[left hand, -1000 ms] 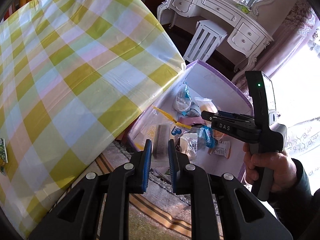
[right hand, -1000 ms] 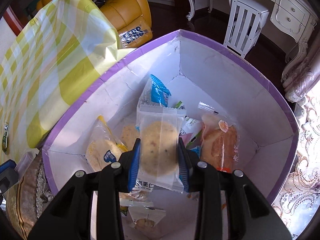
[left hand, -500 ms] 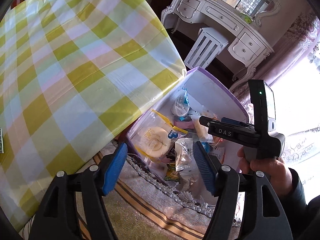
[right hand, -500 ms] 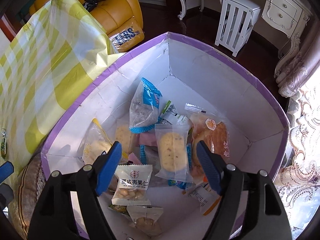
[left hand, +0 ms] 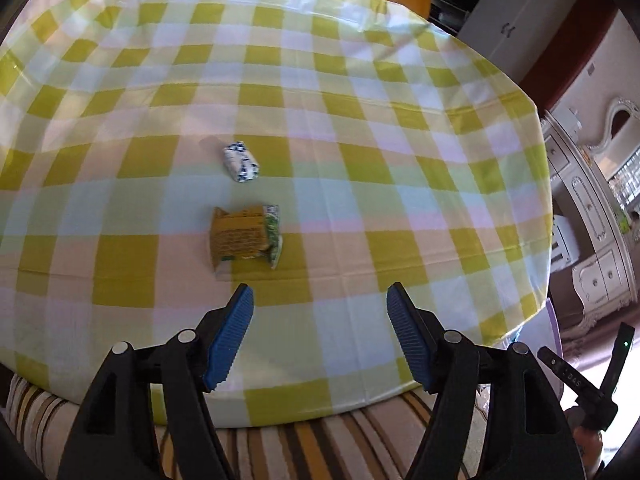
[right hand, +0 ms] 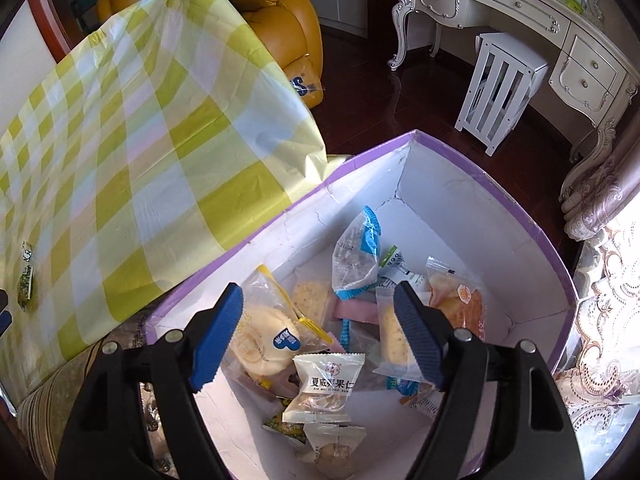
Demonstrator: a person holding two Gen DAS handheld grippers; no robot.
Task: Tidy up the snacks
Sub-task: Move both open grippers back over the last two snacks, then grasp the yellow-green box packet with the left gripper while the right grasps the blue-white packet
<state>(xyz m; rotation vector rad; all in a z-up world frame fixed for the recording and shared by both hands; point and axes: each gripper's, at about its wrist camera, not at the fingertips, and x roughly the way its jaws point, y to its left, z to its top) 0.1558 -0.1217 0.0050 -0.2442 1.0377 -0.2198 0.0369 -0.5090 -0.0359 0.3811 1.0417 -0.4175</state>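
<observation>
My left gripper [left hand: 320,336] is open and empty above the near part of the checked table [left hand: 360,120]. Just beyond it lies a brown-and-green snack packet [left hand: 244,236], and farther off a small white-and-blue wrapped snack [left hand: 240,162]. My right gripper [right hand: 318,334] is open and empty above the purple-rimmed white box [right hand: 460,152], which holds several wrapped snacks: a round biscuit pack [right hand: 394,336], a blue-edged bag [right hand: 356,260], a yellow-trimmed cake pack [right hand: 264,340] and a white nut packet [right hand: 326,384].
The box stands on the floor at the table's right edge. A striped rug [left hand: 320,448] lies below the table. An orange armchair [right hand: 280,20], a white stool [right hand: 500,88] and a white dresser [right hand: 560,32] stand behind. The two table snacks show small in the right wrist view [right hand: 25,276].
My right gripper opened and let the round biscuit pack drop into the box. My left gripper opened and swung from the box to face the table and its two snacks.
</observation>
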